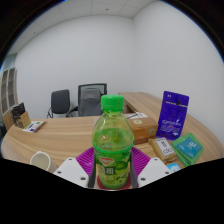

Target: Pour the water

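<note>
We see the gripper (112, 172) clamped on a green bottle (112, 140), its 2 fingers pressing the label from either side. The bottle stands upright, cap on, above a curved wooden table (60, 135).

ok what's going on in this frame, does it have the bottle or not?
The handheld gripper has its jaws on either side of a green plastic bottle with a green cap, which is upright; whether both pads press it cannot be told. No pouring yet. Beyond it on the curved wooden table lie a blue pouch, some boxes and packets. Two office chairs stand behind the table. No cup is clearly identifiable.
</note>
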### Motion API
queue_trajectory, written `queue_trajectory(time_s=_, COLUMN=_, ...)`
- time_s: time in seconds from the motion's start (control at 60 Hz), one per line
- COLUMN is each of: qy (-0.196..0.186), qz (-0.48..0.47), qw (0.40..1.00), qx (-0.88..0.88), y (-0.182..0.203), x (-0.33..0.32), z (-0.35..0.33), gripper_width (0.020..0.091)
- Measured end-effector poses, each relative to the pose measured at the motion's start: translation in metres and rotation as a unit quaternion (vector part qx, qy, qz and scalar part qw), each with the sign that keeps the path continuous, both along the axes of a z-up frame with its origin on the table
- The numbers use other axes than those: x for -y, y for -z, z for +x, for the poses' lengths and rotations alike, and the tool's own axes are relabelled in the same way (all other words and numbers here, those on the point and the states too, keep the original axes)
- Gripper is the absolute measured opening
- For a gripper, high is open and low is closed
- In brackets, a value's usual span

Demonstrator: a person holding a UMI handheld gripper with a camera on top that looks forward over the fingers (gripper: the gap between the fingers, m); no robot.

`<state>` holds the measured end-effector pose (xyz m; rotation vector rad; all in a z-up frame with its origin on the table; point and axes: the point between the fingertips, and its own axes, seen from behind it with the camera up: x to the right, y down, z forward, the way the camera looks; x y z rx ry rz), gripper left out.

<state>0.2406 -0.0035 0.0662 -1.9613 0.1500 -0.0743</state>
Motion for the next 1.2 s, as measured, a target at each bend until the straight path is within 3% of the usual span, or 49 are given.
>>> queue_trajectory(time_s=0.2, qy=0.014, qz=-0.015, qw=1.0, qx=-0.013, y=0.011, x=0.014, z=0.0, gripper_width=0.0573)
queue_trajectory(time_s=0.383, qy=0.022, qz=-0.055, qw=0.998, qx=-0.002, y=0.025, x=0.036, z=-0.006, gripper_width=0.0772)
queue_trajectory(time_s=0.6, qy=0.01, qz=-0.086, qw=0.996, qx=-0.015, y=0.014, x=0.106, z=-0.035, gripper_width=0.0769)
queue_trajectory(time_s=0.767, qy=-0.012, qz=-0.064, qw=0.998, qx=-0.011, y=-0.044, x=0.159, z=-0.076, gripper_width=0.0771)
queue_trajectory(time_s=0.95, qy=-0.008, qz=-0.004, qw=1.0, qx=-0.011, y=-0.113, x=0.202, z=-0.107, gripper_width=0.0769)
queue_trajectory(time_s=1.2, qy=-0.055, qz=0.029, qw=0.998, qx=-0.015, y=-0.15, x=0.242, z=-0.159, gripper_width=0.077)
